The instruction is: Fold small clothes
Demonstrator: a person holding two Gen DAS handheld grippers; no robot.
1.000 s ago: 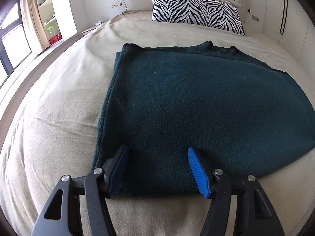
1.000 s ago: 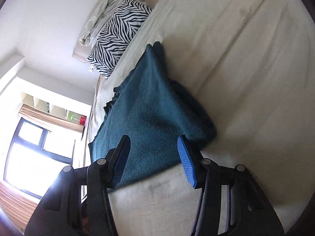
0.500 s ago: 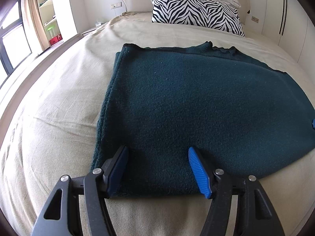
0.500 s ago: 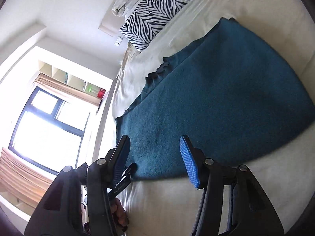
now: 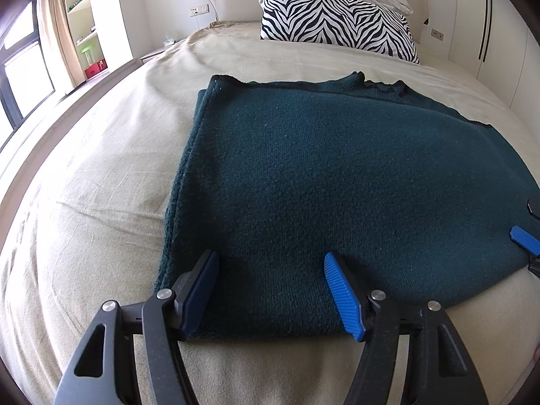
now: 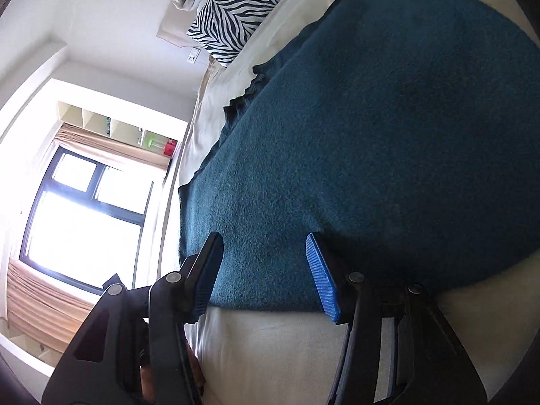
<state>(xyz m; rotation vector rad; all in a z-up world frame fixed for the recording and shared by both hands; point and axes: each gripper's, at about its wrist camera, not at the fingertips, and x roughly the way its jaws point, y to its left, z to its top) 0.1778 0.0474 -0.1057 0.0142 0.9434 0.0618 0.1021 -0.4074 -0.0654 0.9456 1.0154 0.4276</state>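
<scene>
Item: bed (image 5: 101,222), beige sheet, lightly creased. Carries everything below.

Item: window (image 6: 84,216), at 9 o'clock in the right wrist view. Not part of the task.

Item: left gripper (image 5: 270,290), at 6 o'clock in its own view. Jaws spread and released, straddling the near hem; the pads flank the cloth without pinching it.

Item: sweater (image 5: 337,175), dark teal knit, lying flat at the centre of the bed. It looks folded already along its 9 o'clock side, where the edge shows double. A ribbed band runs along the far edge at 12 o'clock.

Item: pillow (image 5: 337,23), zebra print, at 12 o'clock beyond the sweater, well apart from it.

Item: right gripper (image 6: 265,270), jaws apart and empty, over the near hem close to the sweater's right corner. Its blue pad enters the left wrist view at 3 o'clock.

Step in hand, as judged: taking the near hem for the next fold toward 12 o'clock.

Handling notes: set both grippers low enough to catch every layer of the hem. Pinch at matching depth on each side. Lift evenly, so that the thick knit does not sag between them. Lay the hem square on the far edge.
</scene>
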